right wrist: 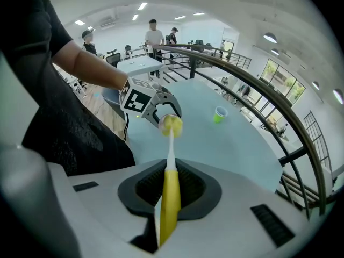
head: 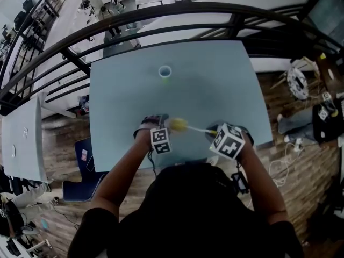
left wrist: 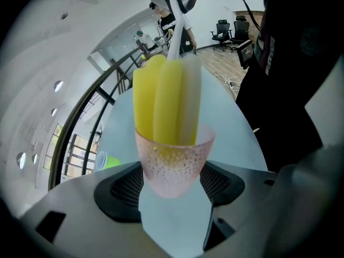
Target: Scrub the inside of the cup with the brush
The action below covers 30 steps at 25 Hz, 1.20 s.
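My left gripper (left wrist: 173, 183) is shut on a small pink dimpled cup (left wrist: 174, 163), held above the near part of the pale blue table (head: 215, 85). The yellow and white sponge head of the brush (left wrist: 166, 101) sits down inside the cup. My right gripper (right wrist: 171, 195) is shut on the brush's yellow handle (right wrist: 169, 200); its white shaft (right wrist: 171, 149) runs forward to the sponge head in the cup (right wrist: 171, 125). In the head view the cup and sponge (head: 177, 124) lie between the left gripper (head: 156, 127) and the right gripper (head: 220, 136).
A green paper cup (head: 165, 72) stands far out on the table, also in the right gripper view (right wrist: 220, 114). A black railing (head: 161, 20) runs behind the table. Another table (head: 21, 138) is at left; cables and gear (head: 317, 112) lie on the wooden floor at right.
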Tool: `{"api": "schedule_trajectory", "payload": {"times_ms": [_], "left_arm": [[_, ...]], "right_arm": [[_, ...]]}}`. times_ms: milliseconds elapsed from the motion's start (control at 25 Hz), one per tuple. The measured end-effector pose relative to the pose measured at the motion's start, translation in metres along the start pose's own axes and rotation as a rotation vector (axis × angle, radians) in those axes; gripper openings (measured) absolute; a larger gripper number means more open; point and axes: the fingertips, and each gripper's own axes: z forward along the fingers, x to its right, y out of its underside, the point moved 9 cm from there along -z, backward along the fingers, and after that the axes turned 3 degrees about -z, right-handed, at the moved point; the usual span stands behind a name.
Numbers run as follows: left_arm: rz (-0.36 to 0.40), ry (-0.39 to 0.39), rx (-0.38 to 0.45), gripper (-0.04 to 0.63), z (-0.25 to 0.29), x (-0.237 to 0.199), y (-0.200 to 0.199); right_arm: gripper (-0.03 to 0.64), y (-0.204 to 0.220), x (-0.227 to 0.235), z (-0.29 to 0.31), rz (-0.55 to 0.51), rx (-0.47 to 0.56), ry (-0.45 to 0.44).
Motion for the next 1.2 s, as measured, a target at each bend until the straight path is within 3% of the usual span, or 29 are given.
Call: {"api": "schedule_trajectory", "payload": {"times_ms": [240, 600, 1200], "left_arm": [[0.051, 0.022, -0.022, 0.345, 0.005, 0.004, -0.013], [0.039, 0.030, 0.024, 0.344, 0.001, 0.006, -0.029], [-0.013, 0.051, 0.016, 0.344, 0.006, -0.001, -0.029]], "right_arm": [[0.040, -0.022, -0.001, 0.008, -0.072, -0.064, 0.003], [0.041, -0.022, 0.001, 0.026, -0.046, -0.102, 0.002], [0.041, -0.021, -0.013, 0.029, -0.027, -0.038, -0.032]]}}
